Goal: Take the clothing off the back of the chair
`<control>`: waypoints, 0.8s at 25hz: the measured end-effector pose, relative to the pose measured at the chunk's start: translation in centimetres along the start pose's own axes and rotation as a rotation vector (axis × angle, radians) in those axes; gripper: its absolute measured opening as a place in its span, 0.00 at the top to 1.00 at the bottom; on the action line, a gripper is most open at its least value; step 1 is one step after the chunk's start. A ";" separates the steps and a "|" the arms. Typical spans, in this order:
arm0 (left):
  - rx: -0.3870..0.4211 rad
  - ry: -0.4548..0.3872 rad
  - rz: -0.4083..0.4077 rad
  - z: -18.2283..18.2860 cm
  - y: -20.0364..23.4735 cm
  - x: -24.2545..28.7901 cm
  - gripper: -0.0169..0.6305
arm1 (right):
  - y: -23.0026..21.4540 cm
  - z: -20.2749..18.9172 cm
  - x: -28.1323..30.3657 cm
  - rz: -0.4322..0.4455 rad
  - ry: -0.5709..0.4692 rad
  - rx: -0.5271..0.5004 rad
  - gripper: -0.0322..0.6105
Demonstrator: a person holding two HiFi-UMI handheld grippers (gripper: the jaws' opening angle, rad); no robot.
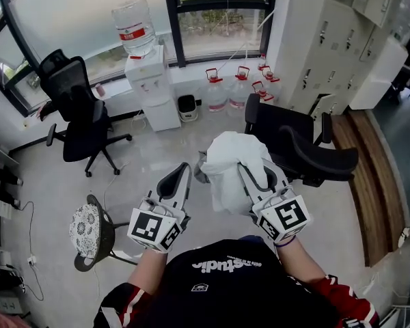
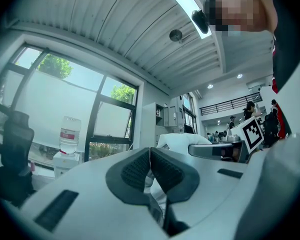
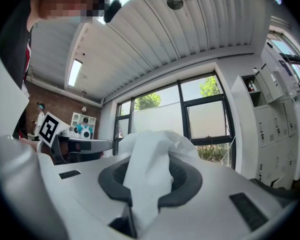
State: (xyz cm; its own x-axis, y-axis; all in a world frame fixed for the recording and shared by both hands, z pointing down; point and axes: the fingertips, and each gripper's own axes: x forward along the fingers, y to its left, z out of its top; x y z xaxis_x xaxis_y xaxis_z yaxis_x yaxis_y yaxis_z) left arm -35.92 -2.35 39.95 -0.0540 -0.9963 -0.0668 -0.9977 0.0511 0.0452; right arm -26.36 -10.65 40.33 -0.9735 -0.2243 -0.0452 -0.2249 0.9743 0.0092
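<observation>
Grey office floor [image 1: 157, 157] below me in the head view: the white clothing [image 1: 227, 157] hangs bunched from my right gripper [image 1: 251, 178], near the black chair [image 1: 307, 145]. Left gripper view: my left gripper [image 2: 150, 156] is clenched on nothing. Right gripper view: jaws clamped on that cloth.

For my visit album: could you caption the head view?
Right gripper clamps a white garment beside a black office chair; left gripper shut and empty.
</observation>
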 end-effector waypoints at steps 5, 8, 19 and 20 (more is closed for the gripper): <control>0.008 0.004 0.015 0.1 0.2 -0.2 0.93 | 0.2 -0.4 0.2 -0.011 0.024 0.003 0.79; 0.002 0.007 0.020 -0.3 0.5 -0.5 0.93 | 0.6 -0.7 0.5 0.002 0.033 -0.008 0.79; -0.005 0.013 0.040 -0.5 1.1 -1.6 0.93 | 1.8 -1.0 1.4 0.030 0.051 -0.009 0.79; -0.004 0.013 0.039 -0.6 1.1 -1.7 0.94 | 1.9 -1.0 1.3 0.030 0.051 -0.011 0.79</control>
State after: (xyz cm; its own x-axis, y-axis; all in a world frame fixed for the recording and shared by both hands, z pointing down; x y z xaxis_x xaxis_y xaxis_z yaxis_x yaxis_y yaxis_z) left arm -36.90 -0.62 40.71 -0.0925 -0.9944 -0.0519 -0.9946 0.0898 0.0516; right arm -28.12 -9.12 41.32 -0.9806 -0.1958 0.0059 -0.1956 0.9805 0.0206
